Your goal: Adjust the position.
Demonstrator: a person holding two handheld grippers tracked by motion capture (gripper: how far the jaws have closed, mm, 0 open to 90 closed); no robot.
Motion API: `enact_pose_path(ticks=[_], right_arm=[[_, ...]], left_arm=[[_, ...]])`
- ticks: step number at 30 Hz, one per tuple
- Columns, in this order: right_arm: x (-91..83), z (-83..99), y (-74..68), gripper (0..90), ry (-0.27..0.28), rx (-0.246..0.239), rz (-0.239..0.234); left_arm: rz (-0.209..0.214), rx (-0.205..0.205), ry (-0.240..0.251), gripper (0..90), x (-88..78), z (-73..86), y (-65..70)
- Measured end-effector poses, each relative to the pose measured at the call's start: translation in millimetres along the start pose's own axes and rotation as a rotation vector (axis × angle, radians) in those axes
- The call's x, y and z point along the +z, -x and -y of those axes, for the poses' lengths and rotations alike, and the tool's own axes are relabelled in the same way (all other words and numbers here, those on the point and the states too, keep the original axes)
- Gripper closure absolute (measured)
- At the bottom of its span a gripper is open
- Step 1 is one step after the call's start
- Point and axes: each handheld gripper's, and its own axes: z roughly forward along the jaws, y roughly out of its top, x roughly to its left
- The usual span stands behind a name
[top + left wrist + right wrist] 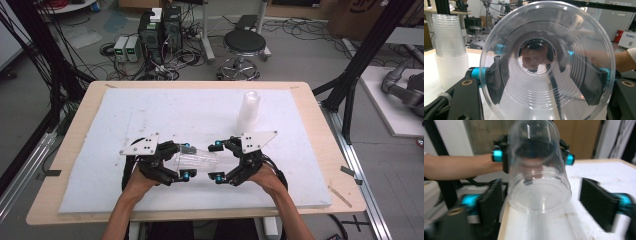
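Left gripper [186,161] pinches the clear cup [197,160] near the cup stack [248,111], right gripper [217,161] spread, so pulling straight away should avoid snagging.

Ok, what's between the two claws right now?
A clear plastic cup lies sideways between the left claw and right claw in the high view; the left grips it, the right's jaws stand apart.
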Motion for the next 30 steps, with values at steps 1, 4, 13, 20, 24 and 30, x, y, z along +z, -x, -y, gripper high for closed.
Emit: enact_pose_path(ticks=[1,4,13,20,24,30], right_arm=[[0.9,-0.4,-0.2,16.7,-0.006,-0.001,-0.006],[2.9,-1.1,-1.3,14.8,-0.012,0.000,0.001],[-9.1,6.2,-1.1,14.8,-0.043,0.030,0.124],[-26.7,21.6,-1.2,14.9,-0.077,0.087,0.288],[-35.9,33.5,-3.0,14.9,-0.110,0.115,0.393],[-49.2,51.1,-5.9,14.9,-0.182,0.166,0.529]], left_arm=[[-0.001,0.001,-0.001,31.3,-0.2,-0.1,0.0],[-0.007,-0.001,-0.003,31.3,-1.2,-0.4,0.1],[-0.068,0.016,-0.119,31.7,-9.8,-13.3,-6.7],[-0.128,0.012,-0.346,31.7,-7.2,-29.9,-21.2],[-0.149,0.022,-0.523,31.6,-2.4,-41.2,-31.9],[-0.163,0.037,-0.685,31.5,8.4,-54.2,-43.1]])
